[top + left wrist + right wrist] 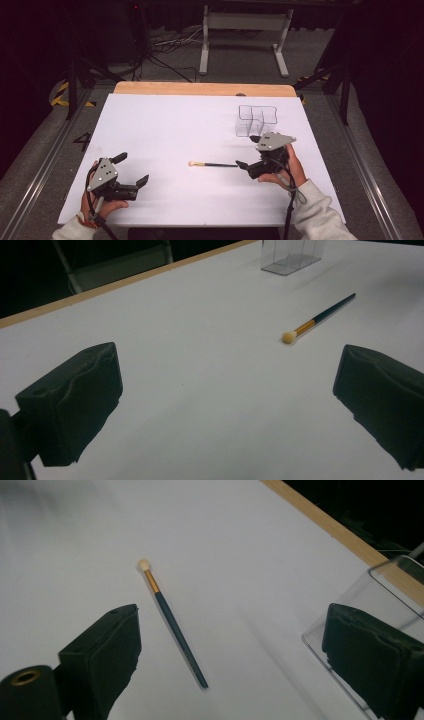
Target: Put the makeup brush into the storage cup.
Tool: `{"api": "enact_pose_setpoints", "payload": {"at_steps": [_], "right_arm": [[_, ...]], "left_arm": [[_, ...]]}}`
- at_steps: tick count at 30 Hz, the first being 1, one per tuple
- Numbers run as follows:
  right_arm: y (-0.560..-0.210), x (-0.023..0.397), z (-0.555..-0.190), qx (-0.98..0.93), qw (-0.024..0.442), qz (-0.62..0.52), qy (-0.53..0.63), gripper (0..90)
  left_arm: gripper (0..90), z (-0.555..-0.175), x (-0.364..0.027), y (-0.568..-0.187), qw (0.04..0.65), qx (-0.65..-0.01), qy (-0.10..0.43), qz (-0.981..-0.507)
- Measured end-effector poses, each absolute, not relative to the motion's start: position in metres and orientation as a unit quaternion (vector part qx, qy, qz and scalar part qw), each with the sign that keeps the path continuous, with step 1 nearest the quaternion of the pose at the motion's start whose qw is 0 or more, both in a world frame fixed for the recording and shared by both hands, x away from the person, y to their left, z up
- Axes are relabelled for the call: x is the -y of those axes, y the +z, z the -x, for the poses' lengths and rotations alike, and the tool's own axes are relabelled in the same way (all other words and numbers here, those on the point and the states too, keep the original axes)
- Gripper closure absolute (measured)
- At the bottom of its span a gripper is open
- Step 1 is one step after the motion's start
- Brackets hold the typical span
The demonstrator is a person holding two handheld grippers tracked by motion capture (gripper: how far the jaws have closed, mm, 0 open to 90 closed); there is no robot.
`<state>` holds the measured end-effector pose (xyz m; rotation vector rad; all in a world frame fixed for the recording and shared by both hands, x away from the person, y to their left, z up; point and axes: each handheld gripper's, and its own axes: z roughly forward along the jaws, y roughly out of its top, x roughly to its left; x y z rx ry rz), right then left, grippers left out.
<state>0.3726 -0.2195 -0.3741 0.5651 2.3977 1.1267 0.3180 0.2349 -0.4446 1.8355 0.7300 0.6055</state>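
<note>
A thin brush (pixel 212 164) with a dark blue handle, gold ferrule and pale tip lies flat on the white table (pixel 165 125), tip pointing left. My right gripper (pixel 248 151) is open just right of the handle's end, apart from it. In the right gripper view the brush (pixel 172 622) lies between the open jaws, nearer the left one, and the gripper (pixel 230 665) holds nothing. My left gripper (pixel 132 169) stands open at the near left, far from the brush. In its own view the left gripper (pixel 227 405) is empty, with the brush (pixel 320 317) ahead at the upper right.
A clear plastic organizer (pixel 256 120) with several compartments stands just behind my right gripper; it also shows as a clear box (pixel 290 255) and a clear wall (pixel 360 592). A wooden strip (pixel 200 89) edges the table's far side. Metal rails run along both sides.
</note>
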Motion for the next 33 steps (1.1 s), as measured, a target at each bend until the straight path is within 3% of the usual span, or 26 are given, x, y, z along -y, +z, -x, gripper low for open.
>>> {"api": "enact_pose_setpoints", "payload": {"at_steps": [8, 17, 23, 33], "right_arm": [[-0.377, 0.173, -0.390, -0.914, 0.176, -0.154, 0.332, 14.8], [-0.394, 0.118, -0.411, -0.956, 0.128, -0.106, 0.243, 31.9], [-0.403, 0.097, -0.420, -0.971, 0.109, -0.088, 0.195, 37.7], [-0.422, 0.071, -0.435, -0.989, 0.080, -0.077, 0.098, 56.6]], "left_arm": [[0.7, -0.318, -0.235, -0.446, 0.510, -0.295, 0.245, -0.770], [1.8, -0.320, -0.235, -0.447, 0.507, -0.296, 0.241, -0.773], [2.0, -0.321, -0.235, -0.449, 0.503, -0.297, 0.233, -0.778], [2.4, -0.323, -0.233, -0.450, 0.498, -0.295, 0.227, -0.783]]}}
